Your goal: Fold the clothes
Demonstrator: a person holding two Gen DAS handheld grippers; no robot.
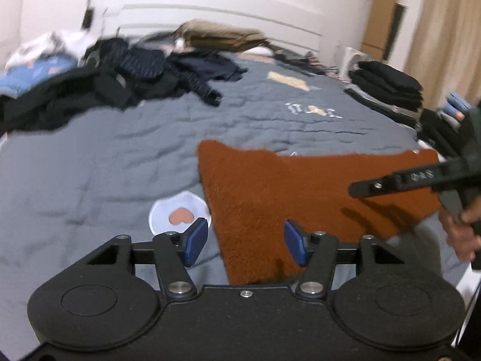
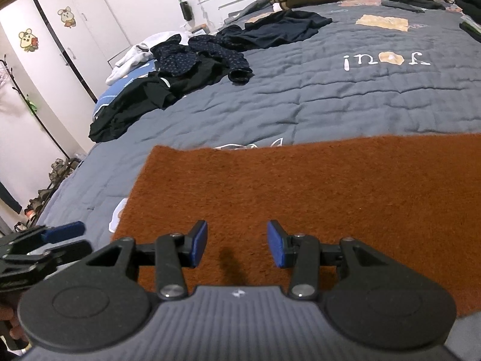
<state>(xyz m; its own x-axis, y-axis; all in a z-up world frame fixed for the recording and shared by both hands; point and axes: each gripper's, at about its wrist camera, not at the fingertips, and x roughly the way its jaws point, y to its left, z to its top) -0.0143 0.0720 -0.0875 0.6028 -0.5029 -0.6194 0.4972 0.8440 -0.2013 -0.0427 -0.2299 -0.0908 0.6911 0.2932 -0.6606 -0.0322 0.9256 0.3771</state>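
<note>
- Left gripper (image 1: 246,242): jaws stand apart, nothing between the pads; the near-left edge of the rust-brown fleece piece (image 1: 300,198) lies under the gap, and the pads don't press on it. No earlier view to compare, so that's all I can say of it.
- Right gripper (image 2: 237,242): jaws partly apart, empty, hanging over the fleece (its shadow falls on the pile at 6 o'clock of the gap). In the left wrist view one of its fingers (image 1: 390,182) reaches in from 3 o'clock over the fleece's right part, w/ a hand (image 1: 463,228) behind it.
- Fleece piece: lies flat on the grey quilt (image 1: 105,165) at the near end of the bed, a tidy straight-edged shape, far edge running roughly 9 to 3 o'clock in the right wrist view. Can't tell how many layers.
- Step, as I read it: between folds on this item; both grippers are off the cloth, so a fold looks freshly laid or about to be set up.
- Next move calls for: both grippers down onto matching corners or edge points, pinch through the pile (thick stuff, so a full bite), lift together, carry over evenly so edges line up.
- Elsewhere: loose dark clothes (image 2: 192,72) piled at 10–11 o'clock, unfolded; a folded dark stack (image 1: 387,85) at 2 o'clock, prob. the done pile.
</note>
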